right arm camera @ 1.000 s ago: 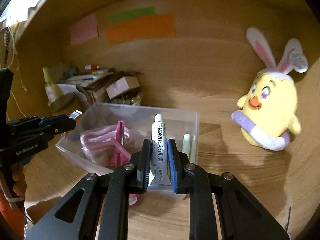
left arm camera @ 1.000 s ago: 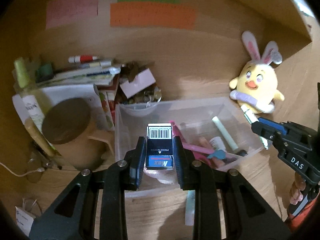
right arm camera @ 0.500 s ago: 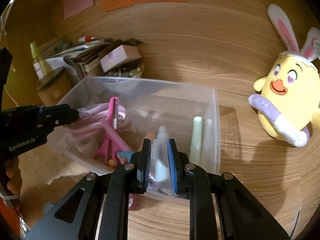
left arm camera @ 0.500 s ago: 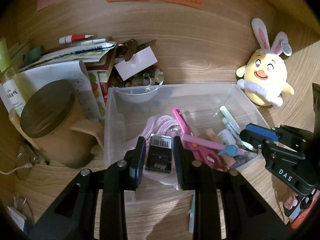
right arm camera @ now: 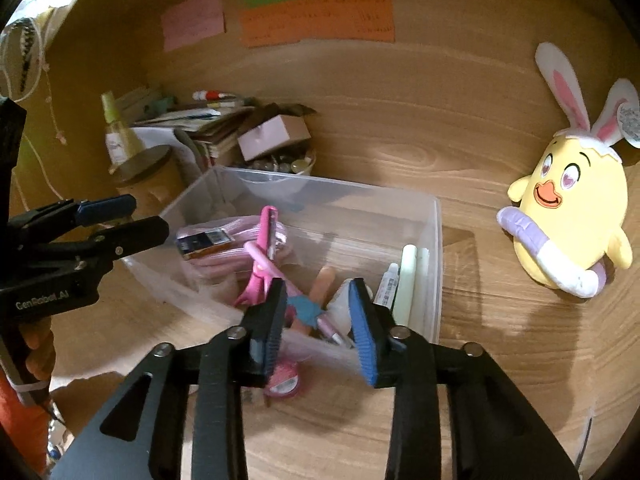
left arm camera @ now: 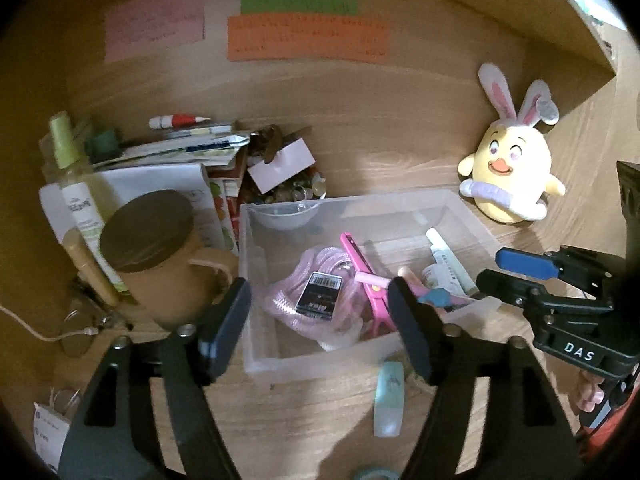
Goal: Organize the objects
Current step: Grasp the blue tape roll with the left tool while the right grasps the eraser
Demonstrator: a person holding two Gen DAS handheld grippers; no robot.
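Note:
A clear plastic bin (left arm camera: 460, 204) (right arm camera: 438, 240) stands on the wooden desk. A black staple box (left arm camera: 319, 292) (right arm camera: 204, 242) lies in it on a pink cord (left arm camera: 280, 300), next to pink scissors (left arm camera: 360, 264) (right arm camera: 262, 252). A white ointment tube (left arm camera: 448, 264) (right arm camera: 386, 286) lies at the bin's right side by a pale green stick (right arm camera: 406, 284). My left gripper (left arm camera: 320, 320) is open and empty above the bin's near wall. My right gripper (right arm camera: 318, 316) is open and empty over the bin's near right corner.
A yellow bunny-eared chick plush (left arm camera: 512, 172) (right arm camera: 572, 216) sits right of the bin. A lidded tan mug (left arm camera: 160, 256), bottle (left arm camera: 76, 184), papers and a small box (left arm camera: 280, 164) crowd the left. A pale blue clip (left arm camera: 388, 398) and pink tape roll (right arm camera: 282, 378) lie before the bin.
Both grippers carried their items over the bin, opened and let go: the staple box now lies on the pink cord, the ointment tube at the right. Both have pulled back slightly.

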